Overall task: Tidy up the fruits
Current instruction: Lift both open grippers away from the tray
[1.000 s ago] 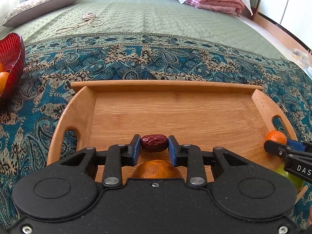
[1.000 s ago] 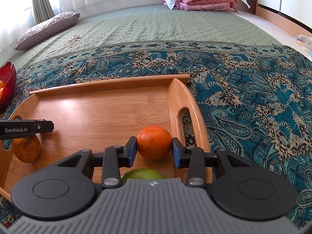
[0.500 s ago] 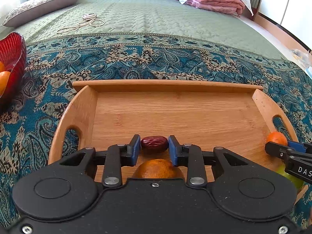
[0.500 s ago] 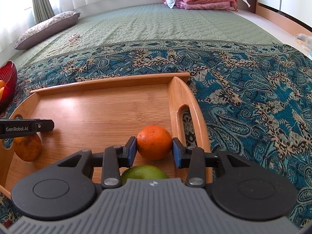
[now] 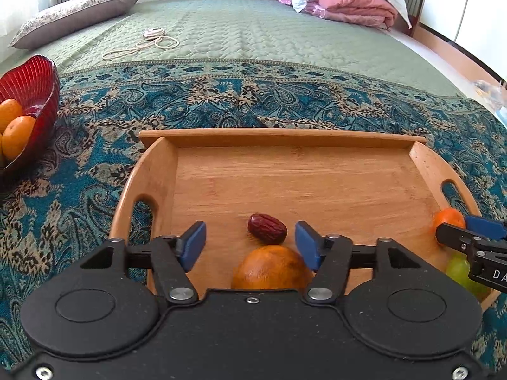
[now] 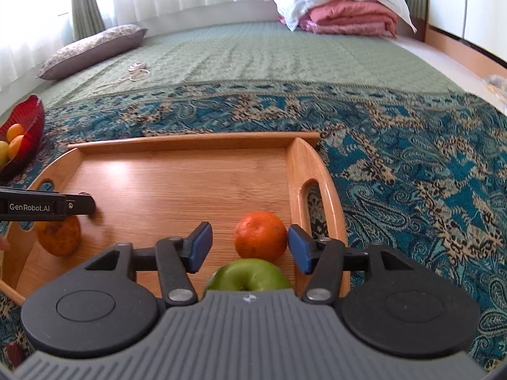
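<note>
A wooden tray [image 5: 301,174] lies on the patterned bedspread. In the left wrist view my left gripper [image 5: 250,245] is open, and a red date [image 5: 267,228] lies loose on the tray between its blue pads, with a brownish-orange fruit [image 5: 272,269] just behind it. In the right wrist view my right gripper [image 6: 250,247] is open around a small orange [image 6: 260,236], whose right side sits close against the right pad; a green apple [image 6: 250,275] lies behind it. The tray [image 6: 177,177] and the brownish fruit [image 6: 60,236] also show there.
A red glass bowl [image 5: 35,79] with oranges stands left of the tray on the bedspread [image 5: 253,101]. A cord [image 5: 149,42], a pillow [image 5: 76,12] and folded bedding [image 5: 348,3] lie farther back on the bed. The bed's edge runs along the right.
Both grippers have opened. The left let go of the date, the right let go of the orange; both fruits now rest on the tray.
</note>
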Demonstrator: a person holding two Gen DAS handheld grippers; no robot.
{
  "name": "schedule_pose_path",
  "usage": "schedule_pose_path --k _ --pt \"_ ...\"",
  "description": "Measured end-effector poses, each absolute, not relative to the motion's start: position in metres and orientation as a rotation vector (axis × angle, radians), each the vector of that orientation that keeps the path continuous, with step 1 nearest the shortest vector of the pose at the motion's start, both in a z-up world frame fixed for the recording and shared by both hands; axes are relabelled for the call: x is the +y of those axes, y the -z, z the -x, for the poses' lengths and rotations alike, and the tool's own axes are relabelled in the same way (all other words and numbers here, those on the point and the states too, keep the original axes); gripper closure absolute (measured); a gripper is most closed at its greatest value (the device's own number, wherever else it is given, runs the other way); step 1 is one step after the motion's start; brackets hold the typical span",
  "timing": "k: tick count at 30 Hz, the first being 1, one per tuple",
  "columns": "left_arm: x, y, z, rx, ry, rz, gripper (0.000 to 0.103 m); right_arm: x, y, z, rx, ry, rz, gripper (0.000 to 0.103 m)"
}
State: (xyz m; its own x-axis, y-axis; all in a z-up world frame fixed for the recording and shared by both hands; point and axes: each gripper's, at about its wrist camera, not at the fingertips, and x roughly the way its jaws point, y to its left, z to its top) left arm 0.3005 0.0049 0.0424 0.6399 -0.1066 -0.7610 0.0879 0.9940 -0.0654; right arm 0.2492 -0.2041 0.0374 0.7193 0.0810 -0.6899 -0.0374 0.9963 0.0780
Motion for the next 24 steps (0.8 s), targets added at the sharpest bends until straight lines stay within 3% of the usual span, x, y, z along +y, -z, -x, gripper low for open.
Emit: schedule_pose_path --k 10,24 --pt "0.013 -0.064 -0.258 0.772 0.155 0.036 0.023 -0.195 -0.058 -0.221 0.668 -0.110 -0.027 0.017" --pt "0.019 -0.081 -0.179 0.641 0.195 -0.006 0.013 -0.182 -0.064 -0.173 0.576 -0.158 -0.013 0.012"
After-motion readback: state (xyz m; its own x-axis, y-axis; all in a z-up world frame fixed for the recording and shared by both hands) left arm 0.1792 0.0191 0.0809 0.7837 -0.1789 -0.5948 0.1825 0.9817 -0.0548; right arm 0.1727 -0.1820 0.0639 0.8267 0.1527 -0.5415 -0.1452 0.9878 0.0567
